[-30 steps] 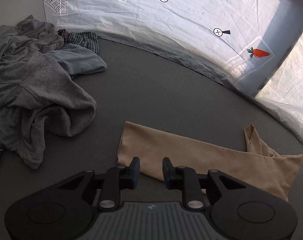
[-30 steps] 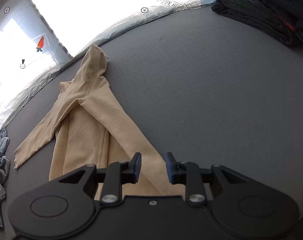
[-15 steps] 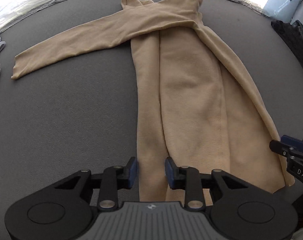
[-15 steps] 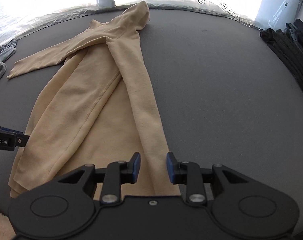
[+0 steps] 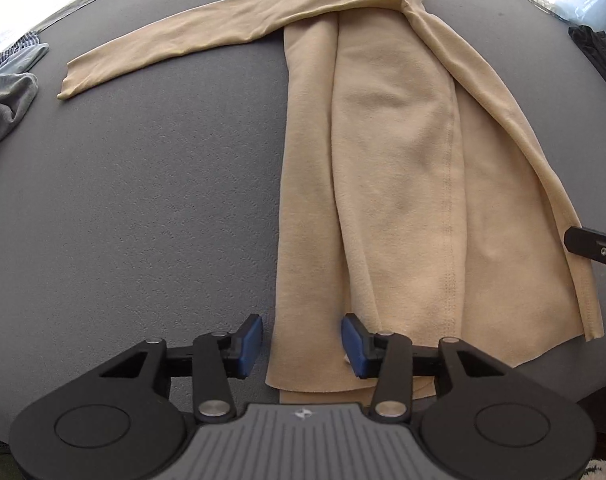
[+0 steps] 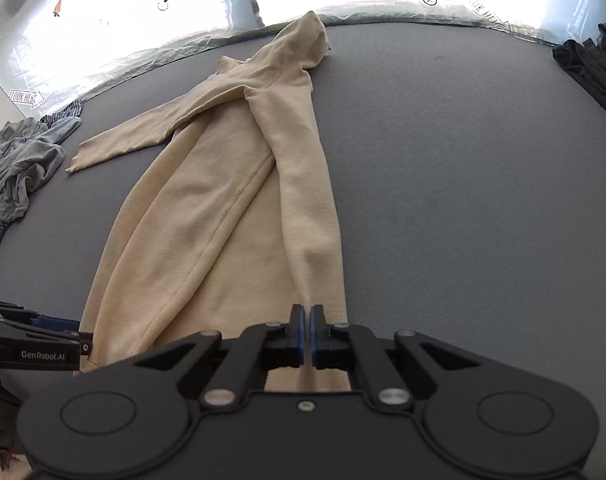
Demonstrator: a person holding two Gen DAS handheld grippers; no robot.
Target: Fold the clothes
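A beige long-sleeved hooded top (image 5: 403,160) lies flat on the grey table, hood at the far end, one sleeve stretched out to the left. My left gripper (image 5: 301,332) hangs over the near left corner of the hem. Its jaws are opening, with the left edge of the fabric between them and the blue pads off the cloth. In the right wrist view the same top (image 6: 207,208) runs away from me. My right gripper (image 6: 307,312) is shut on a pinched ridge of the right sleeve near the hem. The left gripper (image 6: 43,332) shows at the left edge there.
A pile of grey and checked clothes (image 6: 19,168) lies at the table's left. Dark folded clothes (image 6: 591,68) sit at the far right. A white printed sheet (image 6: 143,20) hangs behind the table's far edge. Bare grey tabletop (image 5: 143,200) lies left of the top.
My left gripper swung from beside the grey pile to the top's near hem, and its jaws widened. My right gripper shut, pinching up the sleeve fabric.
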